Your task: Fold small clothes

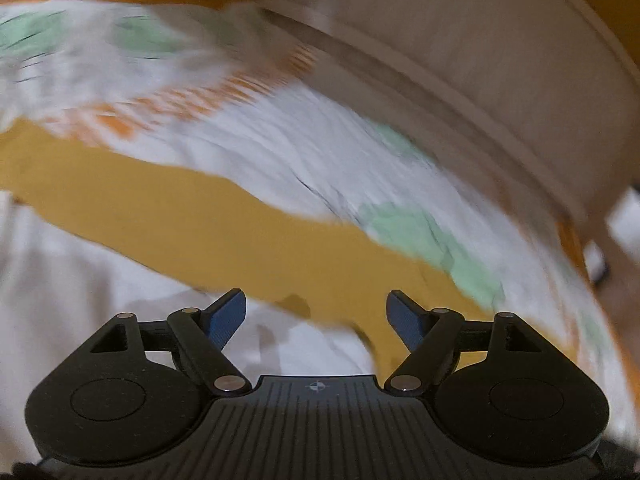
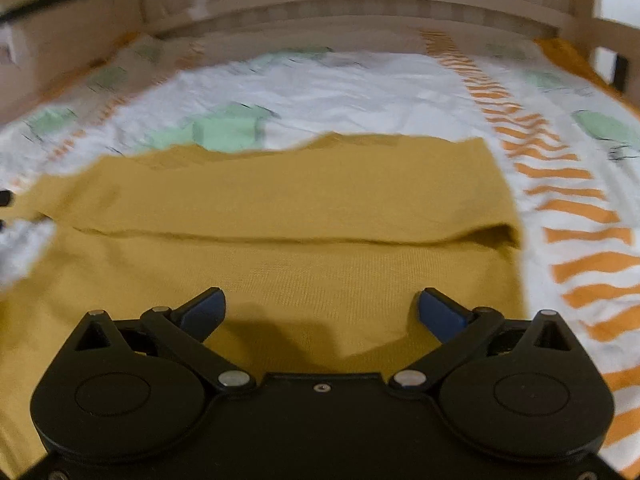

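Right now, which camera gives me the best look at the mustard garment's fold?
The right wrist view. There the mustard garment lies spread on the patterned sheet, its fold edge running across the frame. The left wrist view is motion-blurred and shows only a slanted mustard strip, with no fold visible.

My gripper [image 2: 322,312]: I am hovering just above the mustard garment, jaws spread wide, nothing between them.
Mustard garment [image 2: 280,208]: lying flat under me, one fold edge running across it beyond my fingertips.
Patterned sheet [image 2: 360,92]: lying beneath the garment, showing beyond it and to its right, white with green patches and orange stripes.
Wooden rail [image 2: 320,0]: standing beyond the garment, at the sheet's far edge.
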Tool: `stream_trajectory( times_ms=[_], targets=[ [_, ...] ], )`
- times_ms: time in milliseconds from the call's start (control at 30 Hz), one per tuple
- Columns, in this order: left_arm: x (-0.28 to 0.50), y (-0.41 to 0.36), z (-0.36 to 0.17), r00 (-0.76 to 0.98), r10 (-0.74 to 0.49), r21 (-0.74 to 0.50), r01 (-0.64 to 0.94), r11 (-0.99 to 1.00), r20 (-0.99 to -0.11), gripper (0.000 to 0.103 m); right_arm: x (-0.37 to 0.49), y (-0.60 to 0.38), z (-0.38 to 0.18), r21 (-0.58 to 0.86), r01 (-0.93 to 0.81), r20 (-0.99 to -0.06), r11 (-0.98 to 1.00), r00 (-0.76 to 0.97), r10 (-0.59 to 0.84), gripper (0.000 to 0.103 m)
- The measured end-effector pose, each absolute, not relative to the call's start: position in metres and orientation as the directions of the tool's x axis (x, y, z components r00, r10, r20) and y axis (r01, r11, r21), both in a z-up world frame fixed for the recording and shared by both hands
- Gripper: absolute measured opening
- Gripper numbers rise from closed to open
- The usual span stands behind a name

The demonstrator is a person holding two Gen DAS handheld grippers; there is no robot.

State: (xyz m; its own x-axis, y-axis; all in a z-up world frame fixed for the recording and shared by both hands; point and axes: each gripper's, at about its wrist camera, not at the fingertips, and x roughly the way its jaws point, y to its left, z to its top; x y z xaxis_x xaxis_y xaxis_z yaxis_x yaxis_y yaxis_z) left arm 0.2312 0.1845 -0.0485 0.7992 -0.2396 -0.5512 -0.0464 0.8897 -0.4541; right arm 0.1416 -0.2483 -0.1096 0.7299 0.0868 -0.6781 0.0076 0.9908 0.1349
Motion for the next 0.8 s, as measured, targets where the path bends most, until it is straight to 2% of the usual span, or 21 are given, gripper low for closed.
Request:
stream_trajectory(
  times_ms=[100, 300, 367, 500, 800],
  targets=[
    [0.245, 0.226, -0.044, 0.81, -0.146, -0.499, -0.198, 0.843, -0.568, 0.076, 0.14, -0.236, -0.106, 0.153, -0.055, -0.66, 0.987, 0.738, 0.143, 0.102],
    [0.26, 0.287, -0.049, 0.776, 0.033, -0.4, -0.361, 0.843, -0.63, 0.076, 0.14, -0.222, -0.107, 0.224, -0.07, -0.639, 0.972, 0.743, 0.201, 0.102],
    [0.263, 0.3, -0.059, 0.763, 0.04, -0.424, -0.401, 0.812, -0.645, 0.076, 0.14, -0.219, -0.106, 0.262, -0.066, -0.631, 0.963, 0.743, 0.223, 0.102],
    [0.271, 0.321, -0.082, 0.761, -0.014, -0.547, -0.454, 0.704, -0.649, 0.076, 0.143, -0.206, -0.108, 0.297, -0.07, -0.629, 0.952, 0.736, 0.251, 0.102],
    [0.29, 0.335, -0.089, 0.814, 0.047, -0.551, -0.433, 0.713, -0.58, 0.076, 0.146, -0.187, -0.115, 0.335, -0.119, -0.629, 0.935, 0.711, 0.316, 0.102]
  ],
)
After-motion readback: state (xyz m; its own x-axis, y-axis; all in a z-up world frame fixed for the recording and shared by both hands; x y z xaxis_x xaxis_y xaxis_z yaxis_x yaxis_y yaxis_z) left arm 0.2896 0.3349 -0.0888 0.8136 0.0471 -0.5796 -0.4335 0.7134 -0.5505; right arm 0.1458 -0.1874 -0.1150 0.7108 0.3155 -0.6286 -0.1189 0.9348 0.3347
